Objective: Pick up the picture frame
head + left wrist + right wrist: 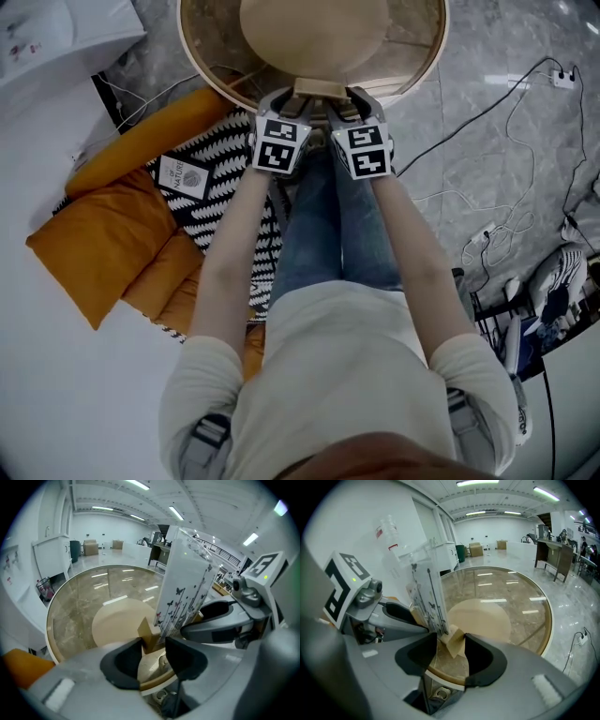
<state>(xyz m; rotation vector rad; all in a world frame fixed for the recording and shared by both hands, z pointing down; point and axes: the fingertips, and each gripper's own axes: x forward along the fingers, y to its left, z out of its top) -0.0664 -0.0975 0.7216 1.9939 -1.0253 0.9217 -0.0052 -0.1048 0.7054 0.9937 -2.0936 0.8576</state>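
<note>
The picture frame [187,588], a clear upright panel printed with butterflies [424,592], stands in a wooden base [319,89] at the near edge of a round glass table [202,66]. My left gripper [284,97] is at the base's left end. Its jaws [153,651] stand a little apart around the wooden block [149,634], with a thin gap at one pad. My right gripper [361,97] is at the other end, and its jaws [451,651] are closed against the block [454,644]. Each gripper shows in the other's view, the right one [211,625] and the left one [393,616].
The table's wooden rim [548,616] runs just under both grippers, above the person's knees. Orange cushions [103,244], a black-and-white patterned mat [225,178] and a booklet [183,176] lie on the floor at left. Cables [506,103] and shoes [558,277] lie at right.
</note>
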